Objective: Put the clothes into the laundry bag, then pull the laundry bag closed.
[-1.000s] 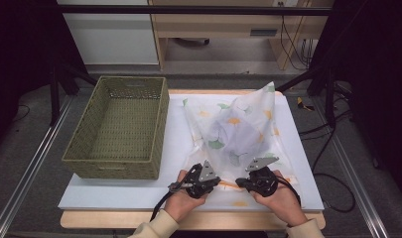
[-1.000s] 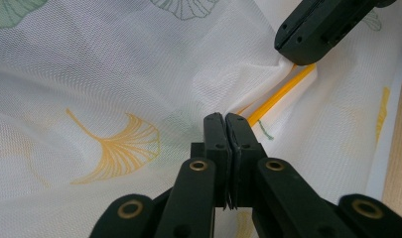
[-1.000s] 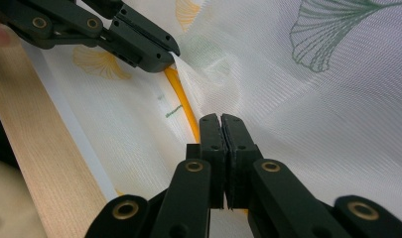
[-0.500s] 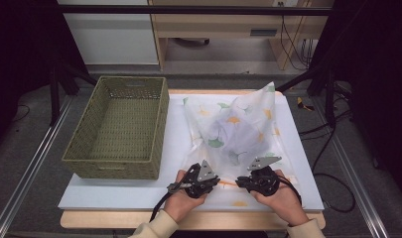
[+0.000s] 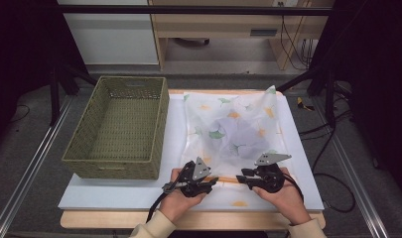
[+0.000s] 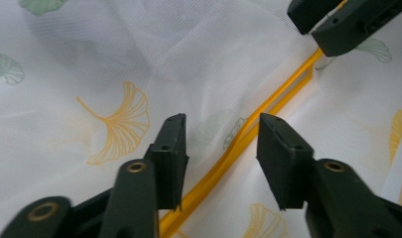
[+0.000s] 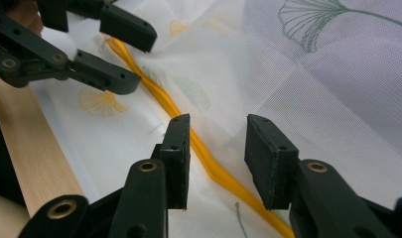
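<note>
Cream sleeves cover both forearms. Each black hand-held gripper, left [image 5: 214, 179] and right [image 5: 239, 176], carries a grey three-cornered plate, brass-coloured rivets and a trailing black cable.

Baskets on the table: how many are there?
1. The green woven basket sits on the left part of the table, beside the white leaf-print mesh bag. Nothing shows inside it; none seems hidden.
</note>
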A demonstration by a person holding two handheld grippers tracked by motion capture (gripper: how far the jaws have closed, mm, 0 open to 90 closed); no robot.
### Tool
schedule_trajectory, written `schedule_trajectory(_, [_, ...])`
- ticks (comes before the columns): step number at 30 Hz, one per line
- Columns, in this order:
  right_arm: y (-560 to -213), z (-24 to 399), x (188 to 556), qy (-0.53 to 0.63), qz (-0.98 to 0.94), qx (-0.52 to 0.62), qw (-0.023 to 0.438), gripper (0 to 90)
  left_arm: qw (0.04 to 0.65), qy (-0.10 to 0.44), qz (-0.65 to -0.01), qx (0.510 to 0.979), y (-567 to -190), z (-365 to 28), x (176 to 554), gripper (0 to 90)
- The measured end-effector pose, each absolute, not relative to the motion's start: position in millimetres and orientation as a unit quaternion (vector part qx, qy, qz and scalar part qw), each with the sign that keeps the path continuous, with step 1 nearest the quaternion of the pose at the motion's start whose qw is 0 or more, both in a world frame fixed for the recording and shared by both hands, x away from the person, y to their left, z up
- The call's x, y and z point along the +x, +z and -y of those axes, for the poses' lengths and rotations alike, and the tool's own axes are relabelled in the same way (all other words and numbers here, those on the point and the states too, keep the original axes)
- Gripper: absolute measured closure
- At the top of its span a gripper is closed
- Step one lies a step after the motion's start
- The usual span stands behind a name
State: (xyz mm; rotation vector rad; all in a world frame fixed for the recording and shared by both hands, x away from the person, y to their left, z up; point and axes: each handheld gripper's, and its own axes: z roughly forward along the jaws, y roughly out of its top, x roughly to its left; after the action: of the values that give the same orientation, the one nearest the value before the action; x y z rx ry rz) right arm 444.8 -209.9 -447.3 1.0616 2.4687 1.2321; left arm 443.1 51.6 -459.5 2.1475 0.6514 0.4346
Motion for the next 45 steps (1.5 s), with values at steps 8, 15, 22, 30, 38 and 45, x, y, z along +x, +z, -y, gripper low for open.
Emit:
schedule_trajectory(8, [-442.7,211.2,444.4,0.437,-0.814,0.364,0.118,50.8,0.421,0.188,-0.270,0.845,-449.6,-66.3,436.9,32.0])
schedule_trajectory(15, [-438.2,209.3,444.7,0.443,-0.805,0.366,0.149,36.2,0.441,0.195,-0.305,0.821,-441.8,-90.1,422.9,17.5])
schedule_trajectory(22, [-438.3,206.5,445.8,0.439,-0.796,0.370,0.192,24.5,0.455,0.194,-0.341,0.800,-442.1,-110.1,409.5,11.2])
schedule_trajectory(30, [-432.5,201.3,442.1,0.443,-0.787,0.361,0.231,13.9,0.465,0.194,-0.367,0.782,-443.5,-124.9,399.2,7.5])
schedule_trajectory(38, [-434.9,198.4,441.9,0.435,-0.791,0.359,0.237,16.2,0.463,0.192,-0.369,0.782,-448.6,-130.3,392.2,7.3])
schedule_trajectory(45, [-436.8,198.9,442.9,0.430,-0.793,0.362,0.236,20.0,0.442,0.192,-0.373,0.793,-453.9,-134.2,387.7,10.0])
